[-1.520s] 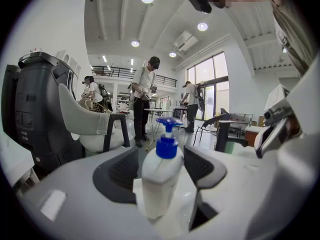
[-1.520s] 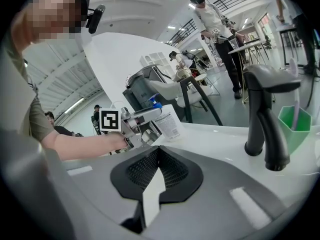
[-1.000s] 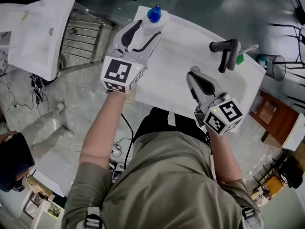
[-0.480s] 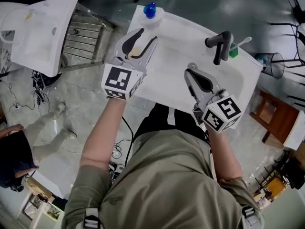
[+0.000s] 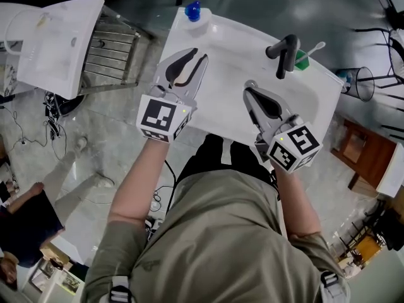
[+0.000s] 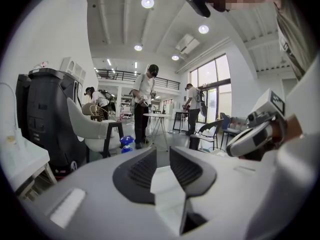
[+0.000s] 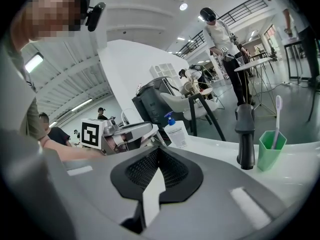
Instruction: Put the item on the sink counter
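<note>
White sink desk point(image 5: 222, 40) fills the upper middle of the head view. At its 11 o'clock corner stands the soap bottle point(image 5: 194, 12), pale with a blue pump, upright with its long axis vertical; its label print is too small to read. The left gripper point(image 5: 198, 54), at the bottle's 6 o'clock and apart from it, has just been closing, its jaws slightly parted around nothing. The right gripper point(image 5: 250, 87) is clenched and empty.

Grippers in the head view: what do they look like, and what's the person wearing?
Both the left gripper and right gripper have pale grey curved jaws with black ribbed pads, each ahead of a white cube with black square markers. The person wears an olive short-sleeved shirt. The left jaws have just been closing, empty.
</note>
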A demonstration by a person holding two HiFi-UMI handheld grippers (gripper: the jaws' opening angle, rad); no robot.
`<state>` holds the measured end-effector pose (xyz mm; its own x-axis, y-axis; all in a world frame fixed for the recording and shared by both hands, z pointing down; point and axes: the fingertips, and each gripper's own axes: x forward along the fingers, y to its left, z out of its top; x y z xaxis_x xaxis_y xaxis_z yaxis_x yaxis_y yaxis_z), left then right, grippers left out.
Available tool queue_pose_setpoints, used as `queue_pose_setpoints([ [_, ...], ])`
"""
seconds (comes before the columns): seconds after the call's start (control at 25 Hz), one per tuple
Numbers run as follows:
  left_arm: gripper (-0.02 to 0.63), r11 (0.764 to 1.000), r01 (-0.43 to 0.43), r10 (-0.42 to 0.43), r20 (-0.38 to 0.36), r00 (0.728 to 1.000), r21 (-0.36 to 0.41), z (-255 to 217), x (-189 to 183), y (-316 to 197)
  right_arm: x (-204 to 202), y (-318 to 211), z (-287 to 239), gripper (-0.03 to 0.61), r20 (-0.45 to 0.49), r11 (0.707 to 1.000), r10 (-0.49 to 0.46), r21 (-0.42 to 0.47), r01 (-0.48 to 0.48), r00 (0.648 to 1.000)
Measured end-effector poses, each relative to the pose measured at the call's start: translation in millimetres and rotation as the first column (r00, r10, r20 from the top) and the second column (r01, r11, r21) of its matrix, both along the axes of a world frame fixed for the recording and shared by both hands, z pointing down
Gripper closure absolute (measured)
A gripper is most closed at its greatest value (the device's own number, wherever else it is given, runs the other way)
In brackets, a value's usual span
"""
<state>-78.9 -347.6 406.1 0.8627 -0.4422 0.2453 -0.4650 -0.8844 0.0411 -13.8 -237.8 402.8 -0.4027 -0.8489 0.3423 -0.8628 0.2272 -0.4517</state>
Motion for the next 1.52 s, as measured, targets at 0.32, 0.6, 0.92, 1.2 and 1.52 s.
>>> queue_pose_setpoints([
  [0.32, 0.560, 1.000, 0.013, -0.012, -0.016, 1.000, 0.002, -14.6, 0.6, 20.6, 0.7, 6.1, -10.2, 0.565, -0.002, 1.000, -0.009, 0.023, 0.009, 1.000],
  [0.6, 0.591, 1.000, 0.007, -0.007, -0.026, 1.000, -0.010, -21.2, 9.2, 39.3, 3.8, 6.5, -18.7, 0.565, -0.008, 0.999, -0.018, 0.041, 0.019, 1.000],
  [0.92, 0.607, 0.999, -0.008, 0.007, -0.028, 1.000, -0.035, -17.0, 21.4, 46.2, 9.9, 2.7, -19.3, 0.566, -0.008, 0.999, -0.029, 0.045, 0.029, 1.000],
  [1.2, 0.607, 0.999, -0.021, 0.020, -0.040, 0.999, -0.046, -18.5, 31.6, 47.8, 11.8, -1.2, -22.7, 0.566, -0.025, 0.997, -0.048, 0.061, 0.049, 0.999],
  [1.52, 0.607, 0.998, -0.027, 0.025, -0.040, 0.999, -0.051, -19.3, 36.3, 48.7, 14.0, -1.8, -19.8, 0.566, -0.034, 0.997, -0.056, 0.056, 0.058, 0.998],
])
